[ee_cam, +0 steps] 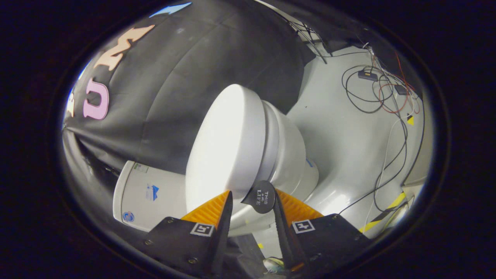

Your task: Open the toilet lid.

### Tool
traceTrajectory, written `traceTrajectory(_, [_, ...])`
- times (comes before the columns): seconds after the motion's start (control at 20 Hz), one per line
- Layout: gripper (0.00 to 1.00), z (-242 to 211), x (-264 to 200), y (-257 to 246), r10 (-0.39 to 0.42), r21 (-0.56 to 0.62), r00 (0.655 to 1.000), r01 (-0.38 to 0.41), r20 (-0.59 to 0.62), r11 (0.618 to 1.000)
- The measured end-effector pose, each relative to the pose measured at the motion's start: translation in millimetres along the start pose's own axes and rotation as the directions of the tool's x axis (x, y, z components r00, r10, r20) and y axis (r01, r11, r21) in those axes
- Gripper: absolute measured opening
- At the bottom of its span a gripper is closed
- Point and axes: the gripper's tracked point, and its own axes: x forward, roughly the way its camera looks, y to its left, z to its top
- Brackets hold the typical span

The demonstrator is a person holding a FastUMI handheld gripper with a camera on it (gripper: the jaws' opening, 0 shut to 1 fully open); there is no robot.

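A smooth, glossy white toilet lid, oval in shape, stands partly raised off the seat and rounded bowl. The hand-held gripper is spread partway open below the lid's front edge; a round black tag there touches one finger, the other holding nothing. Behind the lid sits the boxy white tank, stickered. Loose cables trail across the grey floor beyond the bowl.
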Motion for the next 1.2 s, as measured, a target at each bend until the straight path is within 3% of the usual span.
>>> traceTrajectory(0.1, [0.12,-2.2,15.9,-1.9,0.009,0.096,1.0,-0.008,-0.004,0.995])
traceTrajectory(0.25, [0.12,-0.6,20.7,1.6,0.036,0.085,0.999,-0.037,0.003,0.996])
traceTrajectory(0.3, [0.12,-3.3,-1.0,-2.0,0.015,0.064,1.0,-0.015,0.004,0.998])
traceTrajectory(0.4, [0.03,-0.3,13.2,-1.4,0.031,0.068,0.999,-0.031,-0.008,0.997])
traceTrajectory(0.55, [0.02,1.6,10.8,2.1,0.04,0.065,0.999,-0.039,-0.016,0.997])
traceTrajectory(0.8, [0.02,5.6,-1.8,22.1,0.039,-0.08,0.999,-0.037,0.024,0.996])
traceTrajectory(1.2, [0.02,12.1,-15.9,42.0,0.054,-0.185,0.996,-0.039,0.074,0.982])
